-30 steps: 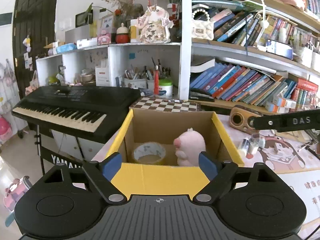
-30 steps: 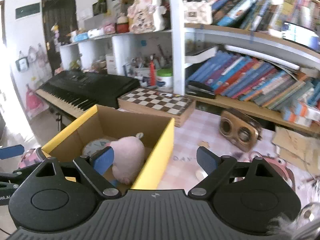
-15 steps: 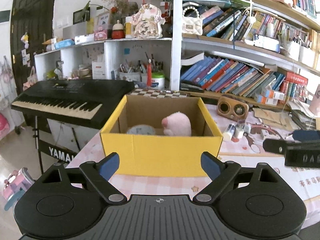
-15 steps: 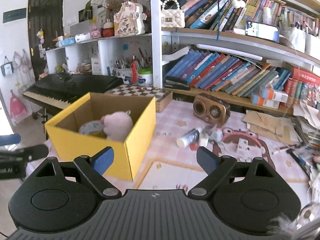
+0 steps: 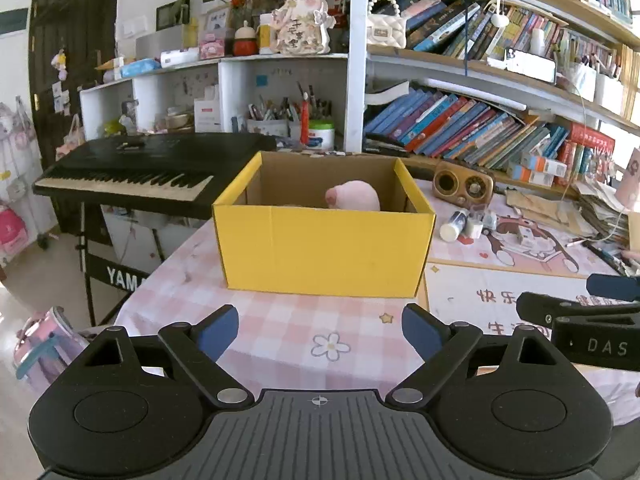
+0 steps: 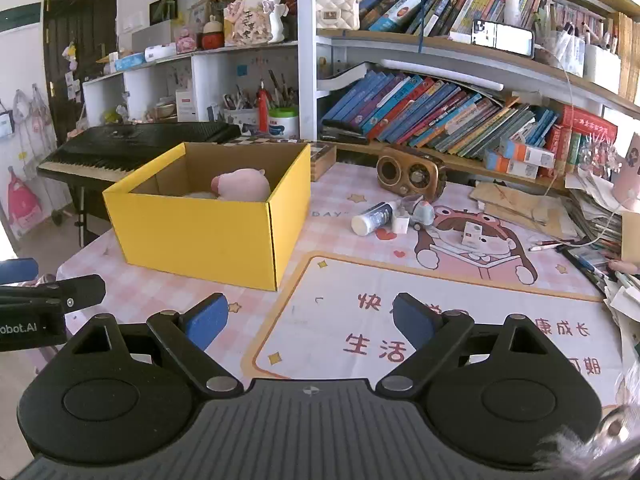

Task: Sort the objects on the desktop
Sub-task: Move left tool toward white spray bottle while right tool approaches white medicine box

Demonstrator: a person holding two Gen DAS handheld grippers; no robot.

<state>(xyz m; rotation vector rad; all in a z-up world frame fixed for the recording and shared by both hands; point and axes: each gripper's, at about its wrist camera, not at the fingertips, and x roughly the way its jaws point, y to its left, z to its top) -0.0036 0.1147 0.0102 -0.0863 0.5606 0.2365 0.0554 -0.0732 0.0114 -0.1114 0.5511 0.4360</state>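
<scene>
A yellow cardboard box stands on the pink checked tablecloth with a pink plush toy inside. My left gripper is open and empty, held back from the box's front wall. My right gripper is open and empty over the printed desk mat, right of the box. A white tube, small white items and a small white box lie loose on the mat.
A black keyboard piano stands left of the table. A brown retro radio and a chessboard box sit behind the box. Bookshelves fill the back. Papers and pens pile at the right edge.
Both grippers have pulled back and away from the box; a second ago they were right over it. The box and the plush toy inside have stayed put.
</scene>
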